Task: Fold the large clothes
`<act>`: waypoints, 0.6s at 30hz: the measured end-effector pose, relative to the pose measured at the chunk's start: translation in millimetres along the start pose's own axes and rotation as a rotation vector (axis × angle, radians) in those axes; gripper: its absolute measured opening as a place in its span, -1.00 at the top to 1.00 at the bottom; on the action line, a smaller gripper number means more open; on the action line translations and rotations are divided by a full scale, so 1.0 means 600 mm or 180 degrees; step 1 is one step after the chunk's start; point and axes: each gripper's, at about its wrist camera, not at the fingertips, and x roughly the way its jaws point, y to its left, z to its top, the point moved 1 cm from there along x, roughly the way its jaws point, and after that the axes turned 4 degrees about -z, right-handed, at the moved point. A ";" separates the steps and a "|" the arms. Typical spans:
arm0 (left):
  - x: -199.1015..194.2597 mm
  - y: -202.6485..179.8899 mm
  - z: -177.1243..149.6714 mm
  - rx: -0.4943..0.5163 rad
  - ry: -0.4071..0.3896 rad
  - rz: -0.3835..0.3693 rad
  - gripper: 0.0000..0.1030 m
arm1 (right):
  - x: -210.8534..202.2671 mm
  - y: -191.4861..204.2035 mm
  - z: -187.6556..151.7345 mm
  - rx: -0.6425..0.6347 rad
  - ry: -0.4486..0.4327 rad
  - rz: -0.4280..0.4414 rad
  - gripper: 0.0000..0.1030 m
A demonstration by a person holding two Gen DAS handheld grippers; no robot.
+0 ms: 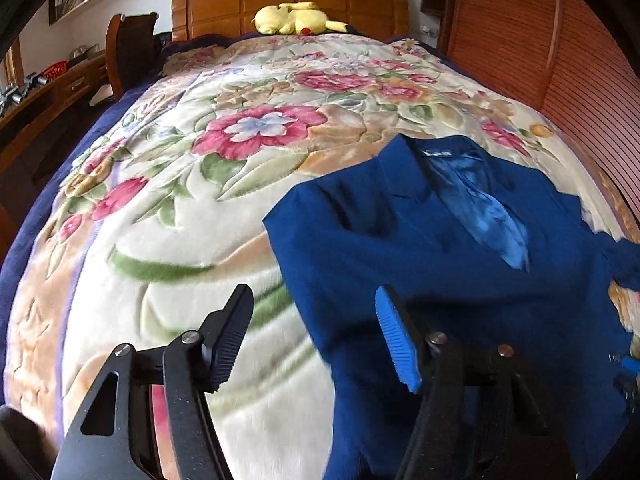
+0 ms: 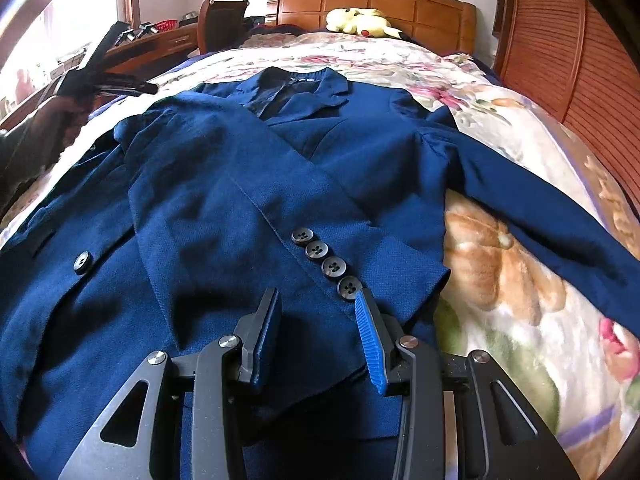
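Blue jacket (image 2: pixel 224 184) lies front-up on the bed, over a floral blanket (image 1: pixel 168 208); it fills the centre and left of the right wrist view, collar toward the wooden headboard (image 2: pixel 372 4) at top. One sleeve is folded across the chest, its cuff with four dark cuff buttons (image 2: pixel 326 266) sitting at lower centre. The other sleeve (image 2: pixel 532 208) stretches out to the right edge of the frame over the blanket.

Right gripper (image 2: pixel 316 336) at bottom centre, jaws partly apart, over the folded sleeve near the cuff buttons; fabric is seen between the fingers but pads not pressing on it, nothing held.

Left gripper (image 1: pixel 316 340) at bottom of the left wrist view, jaws fairly wide, empty, hovering over the jacket's left edge where it meets the blanket; frame is motion-blurred. The same gripper shows small in the upper left of the right wrist view (image 2: pixel 108 80), held by a person's arm in a dark sleeve (image 2: pixel 36 140).

Yellow plush toy (image 1: pixel 292 18) lies at the headboard, top centre. Slatted wooden wardrobe (image 1: pixel 540 40) at right.
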 end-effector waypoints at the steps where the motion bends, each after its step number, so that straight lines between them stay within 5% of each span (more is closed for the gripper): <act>1: 0.012 0.005 0.003 -0.0058 0.0041 -0.0012 -0.25 | 0.000 0.000 0.000 -0.0003 0.0001 0.0001 0.23; 18: 0.105 0.025 0.045 -0.0244 0.0453 0.0070 -0.18 | -0.002 -0.001 0.001 0.0044 -0.0012 0.0073 0.23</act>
